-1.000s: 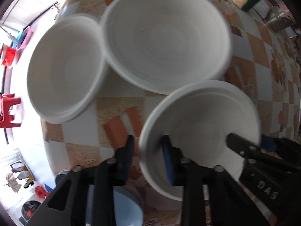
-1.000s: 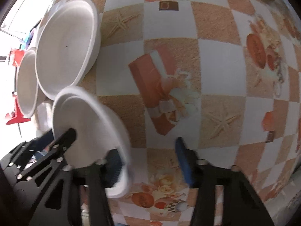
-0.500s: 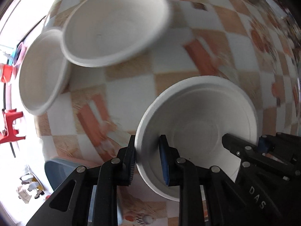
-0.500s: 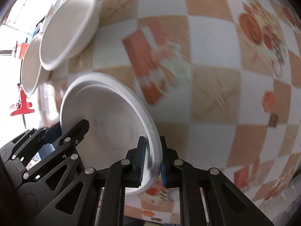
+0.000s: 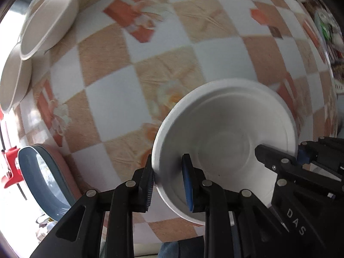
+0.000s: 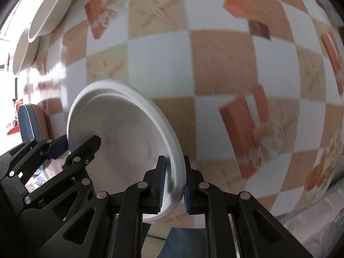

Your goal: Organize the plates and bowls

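A white foam bowl hangs over the checkered tablecloth, gripped from both sides. My left gripper is shut on its left rim, one pad outside the wall and one inside. My right gripper is shut on the opposite rim of the same bowl, and its fingers show at the right of the left wrist view. Two other white bowls rest overlapping at the table's far left edge, also in the right wrist view as bowls.
A blue and pink chair back stands by the near left table edge, with a red stool beyond it. Cluttered items line the far right. The checkered tablecloth stretches ahead of the held bowl.
My right gripper closed onto the bowl's rim. Both grippers carried the bowl away from the two resting bowls, which slid toward the upper left of both views.
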The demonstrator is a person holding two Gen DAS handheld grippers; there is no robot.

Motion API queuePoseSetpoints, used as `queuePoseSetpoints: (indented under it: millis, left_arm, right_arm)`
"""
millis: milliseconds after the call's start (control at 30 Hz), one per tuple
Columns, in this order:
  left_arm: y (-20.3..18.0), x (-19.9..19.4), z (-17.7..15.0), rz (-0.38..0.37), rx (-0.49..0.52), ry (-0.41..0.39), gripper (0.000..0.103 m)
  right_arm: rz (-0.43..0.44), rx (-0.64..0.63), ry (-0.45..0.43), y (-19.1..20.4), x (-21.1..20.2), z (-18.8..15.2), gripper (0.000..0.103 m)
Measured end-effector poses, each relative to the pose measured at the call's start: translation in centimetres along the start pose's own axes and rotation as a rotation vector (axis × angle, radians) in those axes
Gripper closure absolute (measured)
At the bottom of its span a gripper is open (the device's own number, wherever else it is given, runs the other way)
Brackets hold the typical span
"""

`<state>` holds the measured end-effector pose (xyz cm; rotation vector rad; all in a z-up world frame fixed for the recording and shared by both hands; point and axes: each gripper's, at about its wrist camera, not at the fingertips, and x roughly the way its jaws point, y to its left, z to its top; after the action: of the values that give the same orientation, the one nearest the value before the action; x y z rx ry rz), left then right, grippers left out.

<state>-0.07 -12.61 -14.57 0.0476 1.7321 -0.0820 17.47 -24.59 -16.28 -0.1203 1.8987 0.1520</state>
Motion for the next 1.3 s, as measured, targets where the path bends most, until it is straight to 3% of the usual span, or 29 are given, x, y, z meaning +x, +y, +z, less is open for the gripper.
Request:
queuePoseSetpoints:
  millis: [100,233,300,367,467,567,600,633,700,900,967,1100,1300]
  left_arm:
    - [-0.7,0.0,-0.2,0.005,0.022,-0.01,0.077]
    - [-2.6,-0.5,-0.4,-0.014,0.021,-0.035,0.068]
    - [-2.5,-1.0,-0.4,-0.016,0.028,-0.055,0.059]
    - [-2.7,-1.9,-0.1,-0.013,0.033,-0.079,0.04]
    - [-1.4,-3.0,-0.4,-0.022,0.036,-0.103,0.031]
    - [-0.6,-3.9,-0.4,-0.028,0.031,-0.111,0.027]
    - [0.2,-4.0,-0.4,-0.026,0.03,-0.112,0.027]
    - [1.7,-4.3,-0.7,-0.026,0.027,-0.111,0.026]
    - [2.6,-4.4,-1.1,-0.031,0.02,-0.11,0.025]
    - [5.1,-5.4,-2.9,-0.046,0.01,-0.12,0.025]
    - [6.6,-6.1,-4.0,-0.052,0.011,-0.137,0.025]
    - [9.1,-8.0,-5.1,-0.056,0.008,-0.187,0.025]
    - [13.1,-11.1,-2.8,-0.002,-0.042,-0.288,0.025]
  right_arm:
    - [-0.005,0.001,-0.004,-0.8,-0.1,0.1,0.087]
    - [-0.006,0.006,-0.027,-0.1,-0.4,0.8,0.087]
    - [0.0,-0.001,-0.045,-1.2,-0.7,-1.9,0.087]
    - [0.005,-0.007,-0.054,-0.9,-1.1,-1.5,0.087]
    - [0.019,0.0,-0.058,-0.7,-1.9,-1.2,0.086]
    - [0.023,0.009,-0.06,-1.0,-2.5,-0.7,0.086]
    - [0.022,0.012,-0.06,-1.2,-2.3,-0.9,0.076]
    - [0.022,0.013,-0.062,-1.4,-2.3,-1.3,0.052]
    - [0.017,0.012,-0.081,-1.6,-2.8,-1.2,0.031]
    - [0.018,0.039,-0.108,-2.5,-5.4,-0.1,0.031]
    - [0.02,0.053,-0.125,-3.3,-4.8,-1.3,0.031]
    - [0.021,0.061,-0.164,-3.3,-6.9,-0.6,0.031]
    - [0.022,0.02,-0.21,-0.9,-9.9,1.6,0.031]
